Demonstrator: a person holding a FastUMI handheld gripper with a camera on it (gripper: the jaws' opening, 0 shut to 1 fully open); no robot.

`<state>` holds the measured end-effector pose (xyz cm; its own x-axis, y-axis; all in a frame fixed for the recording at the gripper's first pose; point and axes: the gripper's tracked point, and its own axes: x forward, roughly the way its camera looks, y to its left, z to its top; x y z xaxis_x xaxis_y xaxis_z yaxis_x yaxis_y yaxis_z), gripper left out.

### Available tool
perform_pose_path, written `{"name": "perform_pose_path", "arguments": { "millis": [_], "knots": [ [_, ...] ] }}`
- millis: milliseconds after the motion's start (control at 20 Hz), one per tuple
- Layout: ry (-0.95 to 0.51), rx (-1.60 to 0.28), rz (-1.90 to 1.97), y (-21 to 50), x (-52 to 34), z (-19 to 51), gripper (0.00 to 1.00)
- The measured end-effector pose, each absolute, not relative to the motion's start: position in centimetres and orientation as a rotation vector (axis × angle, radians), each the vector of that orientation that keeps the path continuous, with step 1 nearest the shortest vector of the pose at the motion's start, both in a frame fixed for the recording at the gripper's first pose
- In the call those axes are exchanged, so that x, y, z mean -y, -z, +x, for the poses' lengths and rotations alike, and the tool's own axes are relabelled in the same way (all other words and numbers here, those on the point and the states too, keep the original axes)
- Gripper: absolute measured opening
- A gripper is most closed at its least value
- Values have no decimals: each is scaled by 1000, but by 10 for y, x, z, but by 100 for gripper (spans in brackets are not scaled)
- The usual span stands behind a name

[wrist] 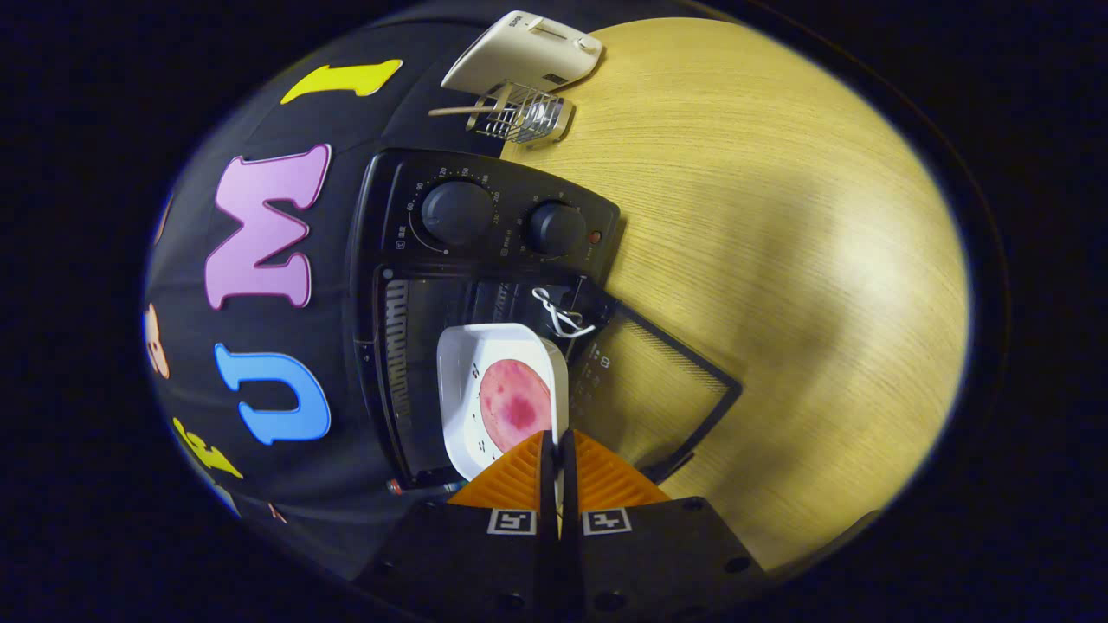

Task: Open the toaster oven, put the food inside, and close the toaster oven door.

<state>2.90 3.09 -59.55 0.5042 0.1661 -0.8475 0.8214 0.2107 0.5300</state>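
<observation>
My gripper (558,446) is pinched tight on the rim of the white dish (472,381) w/ the food (515,405), held just at the toaster oven (485,234) mouth. The door (658,389) lies dropped open beside the dish, so the way in is clear.

Light wood-grain table (779,216). On it: black toaster oven (485,234), its glass door (658,389) dropped open onto the tabletop. Beyond that, a white toaster (519,56), small wire rack (519,117) beside it.

table (779,216): matt wood grain | toaster oven (485,216): matt black | rack (519,112): shiny wire
</observation>
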Motion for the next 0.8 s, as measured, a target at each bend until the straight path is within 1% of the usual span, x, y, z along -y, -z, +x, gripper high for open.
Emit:
{"name": "perform_pose_path", "arguments": {
  "millis": [150,300,400,500,650,700,750,800],
  "knots": [
    [660,-922,1336,609,-44,59,5],
    [806,-845,1417,620,-49,77,5],
    [850,-812,1404,627,-54,87,5],
    [874,-818,1389,633,-58,94,5],
    [840,-815,1374,635,-65,107,10],
    [835,-814,1387,629,-67,105,13],
    [838,-829,1400,631,-70,103,23],
    [837,-828,1412,627,-71,101,23]
  ]
}}
